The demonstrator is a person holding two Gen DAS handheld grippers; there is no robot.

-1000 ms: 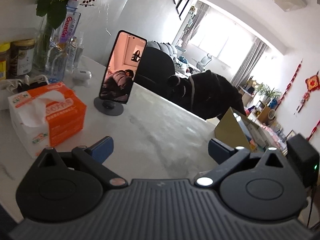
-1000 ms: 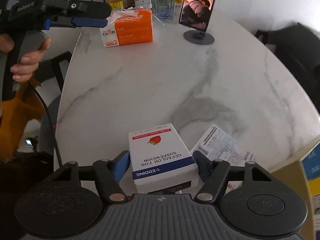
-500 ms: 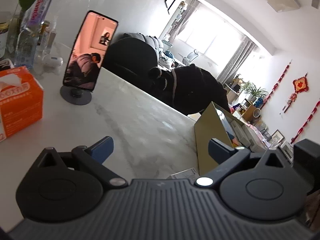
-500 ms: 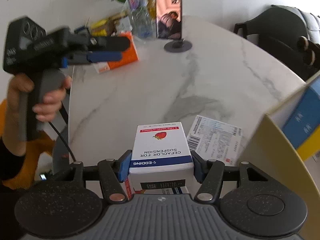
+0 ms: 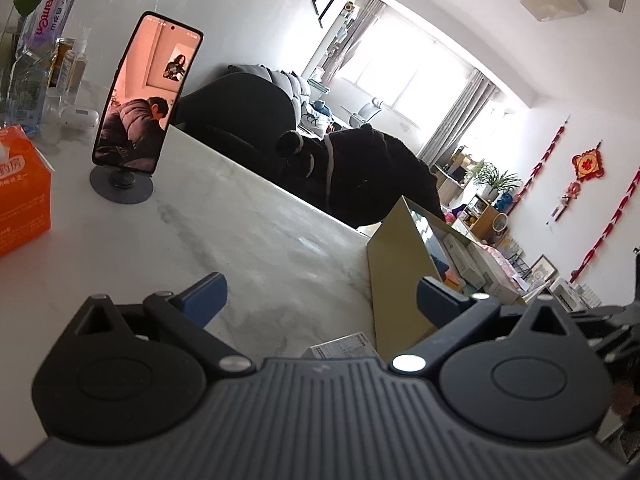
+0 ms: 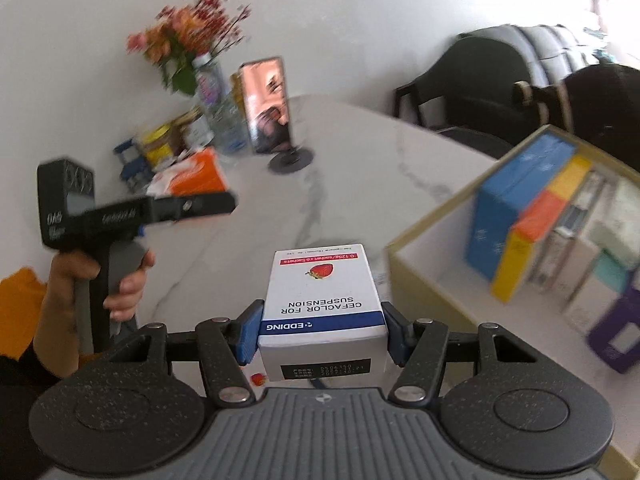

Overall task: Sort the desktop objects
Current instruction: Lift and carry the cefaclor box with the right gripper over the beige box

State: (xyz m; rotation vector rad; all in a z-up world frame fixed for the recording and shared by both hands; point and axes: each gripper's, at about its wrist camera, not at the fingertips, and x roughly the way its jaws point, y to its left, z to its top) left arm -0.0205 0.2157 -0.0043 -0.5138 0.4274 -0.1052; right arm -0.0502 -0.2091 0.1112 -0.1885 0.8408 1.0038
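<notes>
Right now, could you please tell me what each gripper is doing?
Left gripper: open, holding nothing.
Right gripper: shut on the medicine box.

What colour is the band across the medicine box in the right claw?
Dark blue, on the white medicine box; clearest in the right wrist view.

Tabletop (image 6: pixel 360 168) mid clear (storage box (image 6: pixel 424 236) blocks right).

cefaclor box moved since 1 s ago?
Yes. The cefaclor box, clamped in the right tool, is lifted off the marble table where it lay, and now sits close beside the storage box.
</notes>
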